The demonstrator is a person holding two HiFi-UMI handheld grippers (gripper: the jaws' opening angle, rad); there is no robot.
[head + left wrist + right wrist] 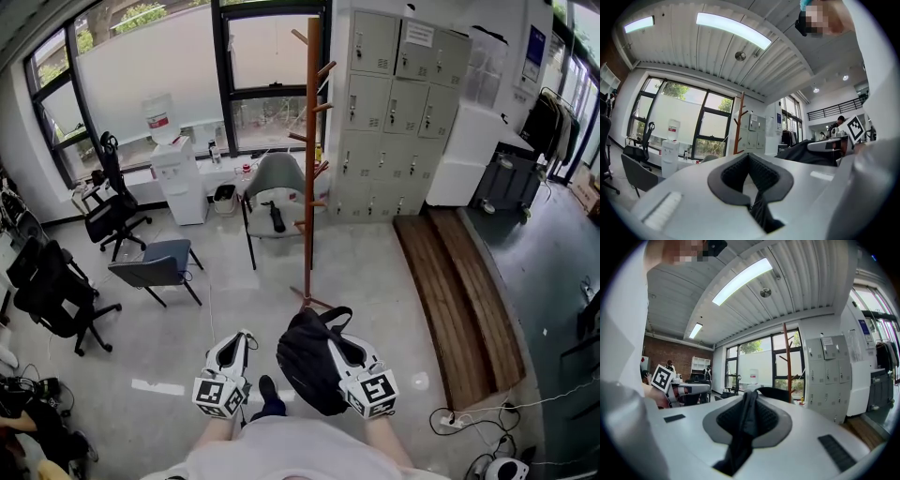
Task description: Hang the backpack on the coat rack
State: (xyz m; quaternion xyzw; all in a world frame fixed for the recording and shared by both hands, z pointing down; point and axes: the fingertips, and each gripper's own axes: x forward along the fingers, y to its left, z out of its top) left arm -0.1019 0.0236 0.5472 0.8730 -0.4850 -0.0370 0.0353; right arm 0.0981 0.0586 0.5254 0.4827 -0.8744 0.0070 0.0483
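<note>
A tall wooden coat rack (309,159) stands on the floor ahead of me, its base just beyond the grippers. The black backpack (307,361) hangs low in front of my body. My right gripper (337,344) is shut on its black strap (746,425), which runs through the jaws in the right gripper view. My left gripper (234,340) is a little left of the bag; a thin dark strap (760,211) sits pinched low between its pads. The rack also shows in the left gripper view (739,123) and the right gripper view (787,363).
A grey chair (277,192) stands right beside the rack. Office chairs (56,286) and a water dispenser (175,164) are at the left, grey lockers (394,103) at the back right. A wooden platform (459,291) runs along the right, with cables (459,419) on the floor.
</note>
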